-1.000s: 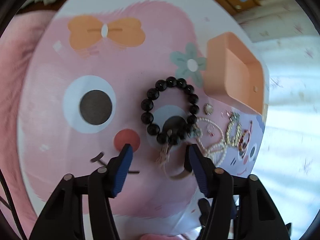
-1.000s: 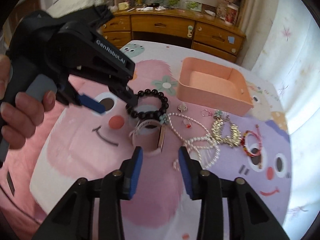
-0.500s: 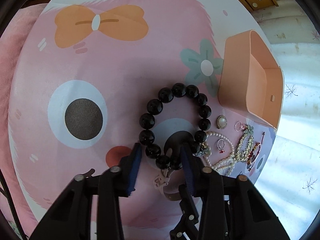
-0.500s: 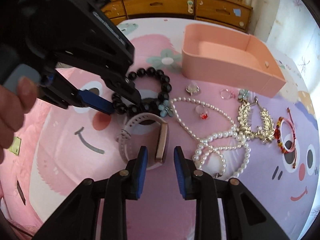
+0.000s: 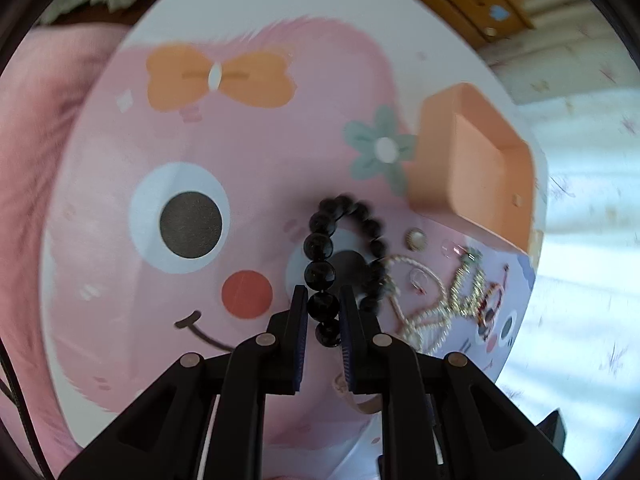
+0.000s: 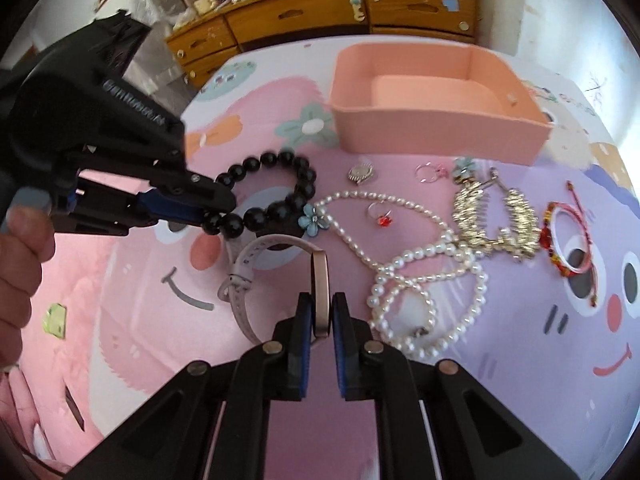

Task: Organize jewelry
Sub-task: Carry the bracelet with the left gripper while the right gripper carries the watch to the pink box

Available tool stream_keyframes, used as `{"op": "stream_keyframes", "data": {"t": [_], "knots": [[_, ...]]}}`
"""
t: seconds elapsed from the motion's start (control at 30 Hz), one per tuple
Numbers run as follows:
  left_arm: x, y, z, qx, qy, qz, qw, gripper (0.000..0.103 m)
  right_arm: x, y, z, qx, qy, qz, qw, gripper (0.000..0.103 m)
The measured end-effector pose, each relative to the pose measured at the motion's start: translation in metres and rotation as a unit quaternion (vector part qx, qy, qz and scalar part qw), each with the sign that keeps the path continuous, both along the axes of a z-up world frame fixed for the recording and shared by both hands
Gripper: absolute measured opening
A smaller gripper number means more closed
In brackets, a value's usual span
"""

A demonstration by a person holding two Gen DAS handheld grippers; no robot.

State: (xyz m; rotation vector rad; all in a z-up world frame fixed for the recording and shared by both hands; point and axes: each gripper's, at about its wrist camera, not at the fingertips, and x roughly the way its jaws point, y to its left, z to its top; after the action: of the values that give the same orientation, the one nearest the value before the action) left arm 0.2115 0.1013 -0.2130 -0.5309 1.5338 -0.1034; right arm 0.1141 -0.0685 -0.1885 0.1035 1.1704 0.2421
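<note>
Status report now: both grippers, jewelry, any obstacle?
Left gripper just closed on black bead bracelet. Right gripper just closed on watch. Pink tray empty, path clear.

One tray (image 6: 436, 132), two rings (image 6: 382, 216)

bright daylight from the right, motion blur, dark fisheye edges.

On the cartoon-printed bedspread (image 6: 500, 360), the open salmon-pink plastic box (image 6: 440, 128) lies farthest back. Before it, left to right: black bead bracelet (image 6: 296, 196), white pearl necklace (image 6: 420, 276), gold chain (image 6: 496, 216), red woven bangle (image 6: 564, 240). The pale pink wristwatch (image 6: 280, 276) lies nearest.
</note>
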Motion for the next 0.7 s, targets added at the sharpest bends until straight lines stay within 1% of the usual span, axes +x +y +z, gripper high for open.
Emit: {"op": "stream_keyframes", "data": {"t": [0.13,0.2,0.3,0.37,0.43,0.53,0.6,0.7], "knots": [[-0.009,0.001,0.039,-0.005,-0.032,-0.027,0.9991,0.012,-0.008,-0.004,0.025,0.009,-0.019,-0.014,1.0,0.01],[-0.012,-0.001,0.059,-0.009,-0.041,-0.042,0.9982,0.012,-0.011,-0.008,0.04,0.02,-0.029,-0.024,0.999,0.01],[-0.013,-0.002,0.084,-0.03,-0.055,-0.059,0.9963,0.012,-0.016,-0.011,0.062,0.02,-0.05,-0.033,0.998,0.01],[-0.012,-0.004,0.102,-0.043,-0.069,-0.075,0.9938,0.012,-0.016,-0.014,0.074,0.019,-0.064,-0.038,0.997,0.01],[-0.011,-0.006,0.116,-0.044,-0.076,-0.09,0.992,0.012,-0.016,-0.018,0.087,0.02,-0.075,-0.045,0.996,0.01],[-0.008,-0.013,0.138,-0.057,-0.099,-0.104,0.988,0.012,-0.016,-0.026,0.104,0.021,-0.084,-0.055,0.995,0.01],[-0.004,-0.021,0.153,-0.055,-0.118,-0.116,0.9848,0.013,-0.009,-0.034,0.114,0.029,-0.091,-0.062,0.994,0.01],[0.003,-0.033,0.167,-0.054,-0.136,-0.122,0.9817,0.013,0.001,-0.046,0.124,0.043,-0.095,-0.07,0.992,0.011]]}}
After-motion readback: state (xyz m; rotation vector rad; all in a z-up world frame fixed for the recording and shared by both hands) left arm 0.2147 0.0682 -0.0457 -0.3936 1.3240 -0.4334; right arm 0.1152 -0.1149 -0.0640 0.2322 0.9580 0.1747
